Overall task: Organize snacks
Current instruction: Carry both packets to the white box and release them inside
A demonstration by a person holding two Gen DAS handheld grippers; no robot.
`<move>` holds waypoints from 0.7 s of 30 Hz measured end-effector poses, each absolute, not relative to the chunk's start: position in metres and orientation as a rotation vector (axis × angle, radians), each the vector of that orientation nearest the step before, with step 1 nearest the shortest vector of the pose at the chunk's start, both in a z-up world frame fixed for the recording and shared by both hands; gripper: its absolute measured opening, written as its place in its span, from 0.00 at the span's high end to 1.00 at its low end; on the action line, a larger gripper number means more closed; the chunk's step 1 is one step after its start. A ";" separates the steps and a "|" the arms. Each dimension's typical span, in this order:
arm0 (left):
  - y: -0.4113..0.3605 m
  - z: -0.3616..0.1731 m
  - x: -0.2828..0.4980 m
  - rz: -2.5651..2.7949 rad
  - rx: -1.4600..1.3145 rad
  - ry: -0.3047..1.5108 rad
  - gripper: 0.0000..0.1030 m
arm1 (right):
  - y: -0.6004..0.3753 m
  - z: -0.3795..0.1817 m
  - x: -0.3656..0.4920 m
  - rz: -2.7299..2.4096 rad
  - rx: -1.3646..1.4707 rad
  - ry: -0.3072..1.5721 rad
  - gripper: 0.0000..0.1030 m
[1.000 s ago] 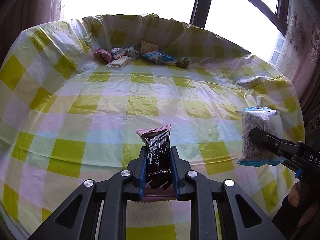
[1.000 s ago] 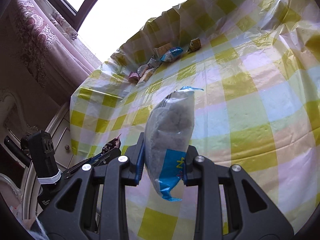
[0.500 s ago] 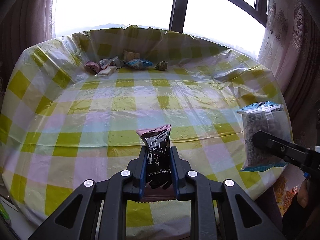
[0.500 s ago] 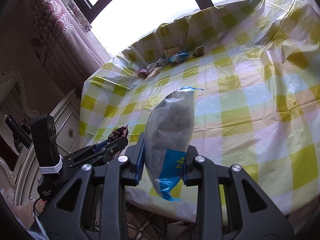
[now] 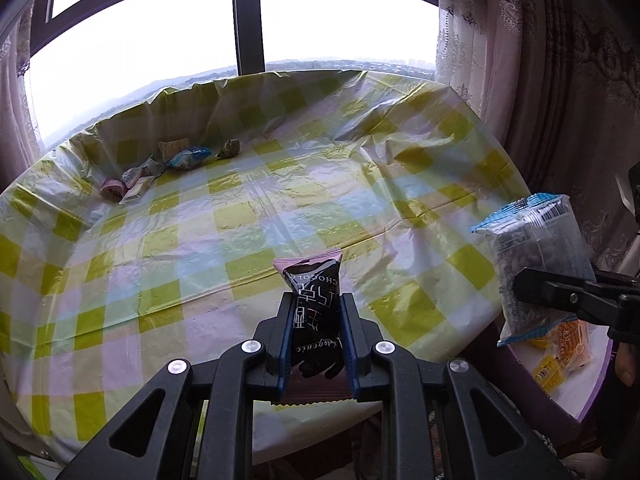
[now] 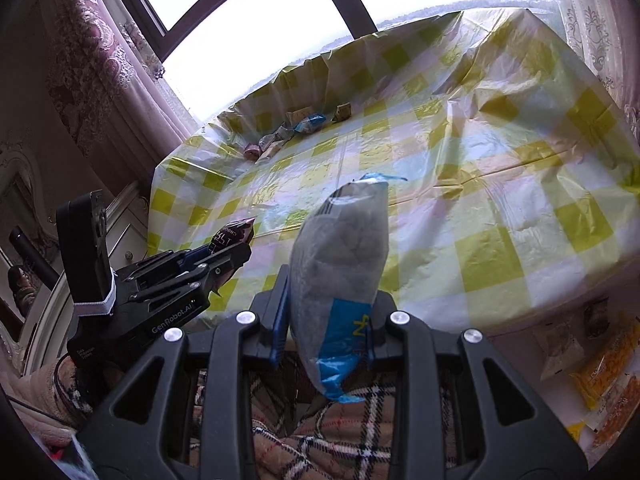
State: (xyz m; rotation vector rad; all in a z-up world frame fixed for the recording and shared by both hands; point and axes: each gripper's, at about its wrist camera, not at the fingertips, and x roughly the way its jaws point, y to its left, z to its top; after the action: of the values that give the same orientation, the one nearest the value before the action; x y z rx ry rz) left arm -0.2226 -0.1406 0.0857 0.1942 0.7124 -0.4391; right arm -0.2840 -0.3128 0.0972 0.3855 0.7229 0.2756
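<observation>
My left gripper (image 5: 316, 298) is shut on a black and pink chocolate packet (image 5: 314, 280), which stands upright between its pads over the near edge of the checked table (image 5: 280, 208). My right gripper (image 6: 334, 280) is shut on a grey snack bag with blue ends (image 6: 340, 240). In the left wrist view this bag (image 5: 536, 248) hangs past the table's right edge, clamped by the right gripper (image 5: 524, 288). The right wrist view has the left gripper (image 6: 240, 254) and its packet (image 6: 232, 236) at the left. Several small snacks (image 5: 168, 164) lie at the table's far left.
A low round surface (image 5: 600, 392) at the right, below the table, holds orange and yellow snack packets (image 6: 608, 368). Curtains flank a bright window behind the table. A plaid blanket (image 6: 340, 440) lies below my right gripper, and a white cabinet (image 6: 120, 220) stands at the left.
Both grippers have pulled back from over the table and risen a little, each still holding its snack. The table's near edge and the low surface with packets have come into view.
</observation>
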 end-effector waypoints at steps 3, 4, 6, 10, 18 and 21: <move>-0.152 0.086 -0.227 -0.457 0.227 0.711 0.79 | -0.327 0.097 -0.296 0.244 0.394 0.717 0.68; -0.155 0.086 -0.229 -0.464 0.237 0.711 0.79 | -0.333 0.097 -0.300 0.232 0.398 0.714 0.68; -0.162 0.086 -0.231 -0.480 0.259 0.709 0.79 | -0.343 0.098 -0.307 0.207 0.403 0.707 0.68; -0.185 0.088 -0.238 -0.525 0.306 0.703 0.79 | -0.363 0.102 -0.323 0.150 0.392 0.688 0.68; -0.243 0.089 -0.260 -0.658 0.428 0.682 0.79 | -0.399 0.114 -0.350 0.011 0.329 0.653 0.68; -0.266 0.087 -0.270 -0.712 0.474 0.681 0.79 | -0.413 0.118 -0.359 -0.052 0.293 0.654 0.68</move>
State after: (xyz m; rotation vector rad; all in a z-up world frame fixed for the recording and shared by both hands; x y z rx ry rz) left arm -0.2702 -0.2658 0.0872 0.4739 0.6808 -0.7120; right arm -0.3589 -0.4126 0.1180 0.2933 0.6544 -0.0517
